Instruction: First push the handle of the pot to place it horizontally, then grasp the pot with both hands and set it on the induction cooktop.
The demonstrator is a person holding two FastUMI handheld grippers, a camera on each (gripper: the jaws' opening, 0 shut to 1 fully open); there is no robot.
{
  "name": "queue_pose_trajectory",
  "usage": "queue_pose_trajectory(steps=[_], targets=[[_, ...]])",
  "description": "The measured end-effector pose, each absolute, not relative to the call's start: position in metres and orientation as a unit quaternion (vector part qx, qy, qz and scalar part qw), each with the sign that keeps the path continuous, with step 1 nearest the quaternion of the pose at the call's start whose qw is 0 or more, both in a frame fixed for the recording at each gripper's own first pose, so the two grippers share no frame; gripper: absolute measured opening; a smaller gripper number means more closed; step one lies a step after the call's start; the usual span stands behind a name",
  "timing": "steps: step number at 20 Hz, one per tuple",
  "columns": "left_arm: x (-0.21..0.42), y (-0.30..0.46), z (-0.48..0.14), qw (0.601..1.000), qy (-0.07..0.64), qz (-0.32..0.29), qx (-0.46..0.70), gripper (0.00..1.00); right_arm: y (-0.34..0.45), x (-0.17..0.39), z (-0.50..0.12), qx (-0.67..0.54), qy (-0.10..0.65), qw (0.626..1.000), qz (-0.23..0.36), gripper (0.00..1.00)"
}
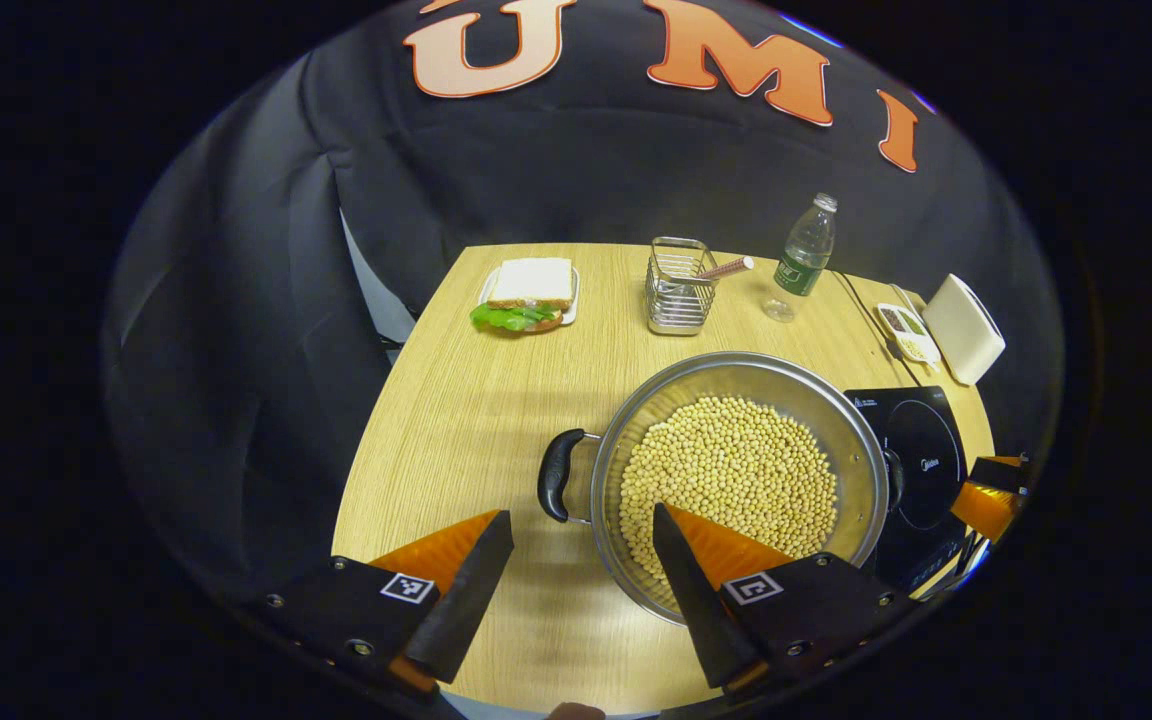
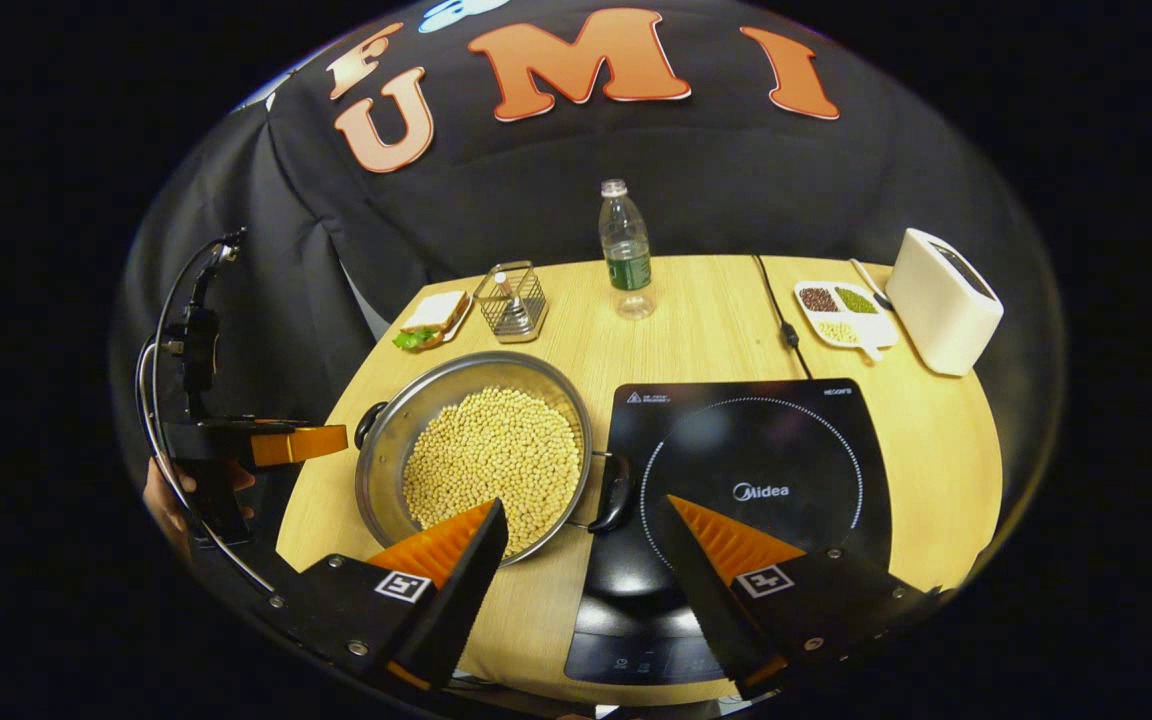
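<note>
The round steel pot of pale beans [image 1: 736, 470] sits on the wooden table [image 1: 456, 420], touching the black induction cooktop [image 2: 751, 480]; its two black handles lie along a left-right line in both views. The left hand-held gripper [image 1: 581, 570], wide open, brackets the left handle [image 1: 558, 475] at lower centre of the left gripper view. The right hand-held gripper [image 2: 581, 560], also wide and empty, frames the right handle [image 2: 614, 495].

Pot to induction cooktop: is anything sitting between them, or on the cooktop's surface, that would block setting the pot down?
Nothing visible does. The pot of beans sits directly beside the induction cooktop, its right handle at the cooktop's edge. The glass top looks bare; the bottle and toaster stand farther back.
</note>
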State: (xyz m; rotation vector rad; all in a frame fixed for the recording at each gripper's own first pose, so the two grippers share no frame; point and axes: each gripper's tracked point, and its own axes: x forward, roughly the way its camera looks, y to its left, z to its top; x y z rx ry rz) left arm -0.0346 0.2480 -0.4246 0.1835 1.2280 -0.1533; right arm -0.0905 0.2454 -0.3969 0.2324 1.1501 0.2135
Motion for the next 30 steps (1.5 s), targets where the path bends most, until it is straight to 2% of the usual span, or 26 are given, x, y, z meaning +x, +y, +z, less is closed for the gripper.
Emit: queue_pose_trajectory(steps=[6,15,22,23,24,25,26,27,30], targets=[[-0.029,0.252,-0.448,0.800,0.586,-0.102,0.079,0.89,0.266,-0.101,-0.422,0.130,0.587,0.793,0.094,0.95],[-0.005,0.265,-0.482,0.795,0.584,-0.118,0.109,0.89,0.270,-0.087,-0.466,0.125,0.620,0.773,0.048,0.92],[-0.003,0.264,-0.489,0.791,0.590,-0.124,0.105,0.89,0.273,-0.063,-0.476,0.127,0.604,0.786,0.051,0.74],[-0.004,0.270,-0.493,0.790,0.592,-0.123,0.104,0.89,0.277,-0.060,-0.475,0.124,0.600,0.789,0.058,0.65],[-0.004,0.272,-0.495,0.790,0.591,-0.123,0.104,0.89,0.277,-0.058,-0.477,0.120,0.597,0.791,0.063,0.74],[-0.004,0.274,-0.496,0.790,0.592,-0.123,0.104,0.89,0.278,-0.052,-0.479,0.116,0.593,0.794,0.066,0.74],[-0.002,0.275,-0.497,0.790,0.592,-0.123,0.105,0.89,0.279,-0.046,-0.481,0.115,0.589,0.797,0.065,0.65],[-0.003,0.275,-0.498,0.789,0.593,-0.122,0.104,0.89,0.281,-0.041,-0.483,0.117,0.585,0.800,0.066,0.74],[-0.005,0.275,-0.501,0.788,0.597,-0.118,0.095,0.89,0.282,-0.036,-0.493,0.134,0.594,0.790,0.065,0.74]])
